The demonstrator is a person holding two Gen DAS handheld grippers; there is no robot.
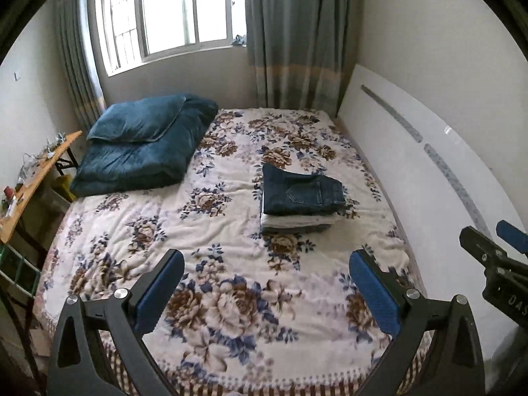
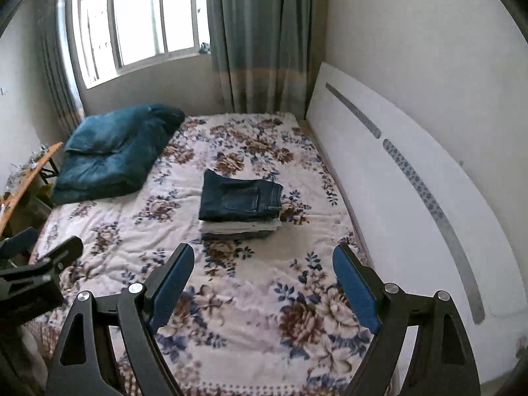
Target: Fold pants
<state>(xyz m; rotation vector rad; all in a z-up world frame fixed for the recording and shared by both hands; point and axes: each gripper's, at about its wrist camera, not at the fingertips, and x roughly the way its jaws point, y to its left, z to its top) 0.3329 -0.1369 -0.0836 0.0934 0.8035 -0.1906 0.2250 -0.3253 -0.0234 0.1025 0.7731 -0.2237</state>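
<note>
Folded dark blue jeans (image 1: 302, 193) lie on top of a small stack of folded pale garments (image 1: 297, 222) on the flowered bed, right of the middle; the jeans (image 2: 239, 198) and the stack (image 2: 237, 226) also show in the right wrist view. My left gripper (image 1: 267, 260) is open and empty, held above the near part of the bed, well short of the stack. My right gripper (image 2: 264, 255) is open and empty, likewise in front of the stack. Each gripper shows at the edge of the other's view: the right one (image 1: 485, 241) and the left one (image 2: 43, 244).
A flowered blanket (image 1: 211, 237) covers the bed. A folded teal quilt with a pillow (image 1: 142, 145) lies at the far left corner. A white headboard (image 1: 429, 165) runs along the right side. A wooden side table (image 1: 29, 184) with clutter stands at the left. Window and curtains are behind.
</note>
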